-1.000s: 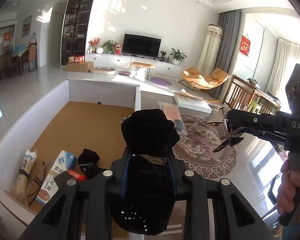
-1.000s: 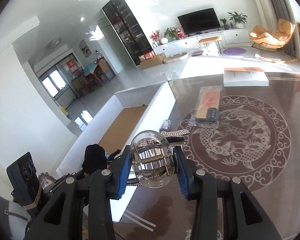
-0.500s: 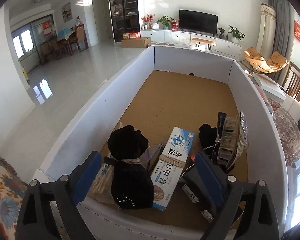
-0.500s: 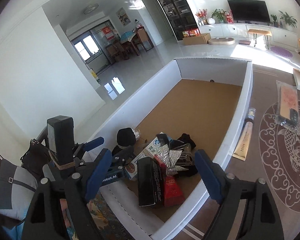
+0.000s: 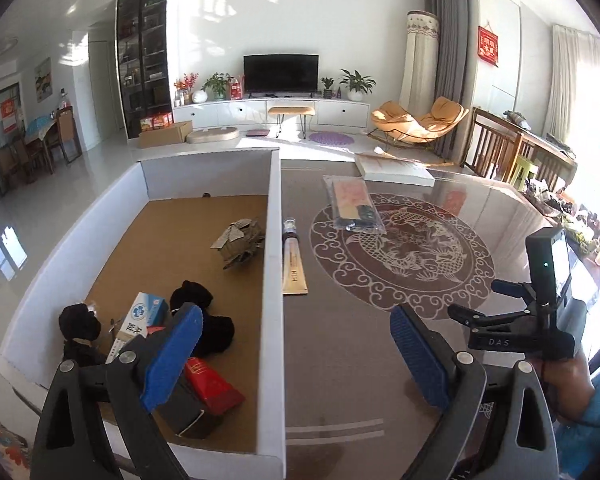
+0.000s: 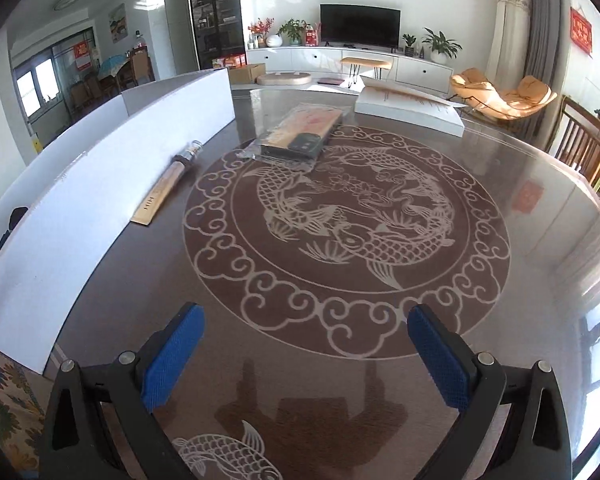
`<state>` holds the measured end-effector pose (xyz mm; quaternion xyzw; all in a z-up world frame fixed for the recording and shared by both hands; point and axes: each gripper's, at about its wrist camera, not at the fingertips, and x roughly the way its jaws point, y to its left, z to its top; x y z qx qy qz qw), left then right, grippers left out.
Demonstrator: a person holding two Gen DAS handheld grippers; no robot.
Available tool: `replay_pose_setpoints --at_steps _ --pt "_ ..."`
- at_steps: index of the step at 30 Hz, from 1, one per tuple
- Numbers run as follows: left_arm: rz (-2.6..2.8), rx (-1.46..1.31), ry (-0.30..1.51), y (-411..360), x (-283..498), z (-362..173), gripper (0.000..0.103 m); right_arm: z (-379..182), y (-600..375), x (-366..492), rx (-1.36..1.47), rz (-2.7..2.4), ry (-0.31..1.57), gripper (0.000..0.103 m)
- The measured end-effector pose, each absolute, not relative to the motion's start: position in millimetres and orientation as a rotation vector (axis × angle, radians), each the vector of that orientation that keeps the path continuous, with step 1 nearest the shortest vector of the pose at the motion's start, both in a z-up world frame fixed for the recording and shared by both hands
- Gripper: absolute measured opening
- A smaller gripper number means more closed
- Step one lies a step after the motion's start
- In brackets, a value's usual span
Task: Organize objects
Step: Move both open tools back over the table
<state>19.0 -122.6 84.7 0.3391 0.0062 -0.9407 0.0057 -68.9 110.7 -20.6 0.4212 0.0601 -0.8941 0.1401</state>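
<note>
Left claw (image 5: 296,354) spread, empty, straddling box wall (image 5: 274,280); right claw (image 6: 306,358) opening, empty.

Inside the white-walled, cardboard-floored box (image 5: 274,240) lie a silvery hair clip (image 5: 240,242) mid-floor and, at the near end, black pouches (image 5: 78,326), a blue-and-white carton (image 5: 140,318) and a red packet (image 5: 212,384), while a tan tube (image 5: 293,266) lies just outside along its wall and a plastic-wrapped pack (image 5: 354,204) farther out on the table (image 5: 340,360).
</note>
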Motion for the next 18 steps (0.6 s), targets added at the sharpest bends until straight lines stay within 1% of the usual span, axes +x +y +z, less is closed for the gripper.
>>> replay_pose_setpoints --at_steps 2,5,9,11,15,18 --pt "-2.963 1.107 -0.04 -93.2 10.5 79.2 0.096 -26.5 124.3 -69.8 1.239 -2.601 0.177 0.102" --pt "-2.94 1.201 -0.111 -56.9 -6.1 57.2 0.096 -33.1 134.6 -68.3 1.255 -2.622 0.187 0.102" --pt "-2.864 1.319 -0.213 -24.8 -32.2 18.0 0.096 -39.4 147.4 -72.5 1.282 -2.641 0.162 0.102" --pt "-2.833 1.355 -0.26 -17.2 -44.1 1.7 0.096 -41.3 152.1 -73.8 1.291 -2.638 0.119 0.102" --pt "-2.797 1.411 -0.284 -8.1 -62.2 -22.1 0.096 -42.1 155.3 -75.4 1.303 -2.643 0.093 0.102" --pt "-2.784 1.445 -0.275 -4.2 -72.9 -33.4 0.096 -42.9 152.5 -75.0 1.316 -2.658 0.117 0.102"
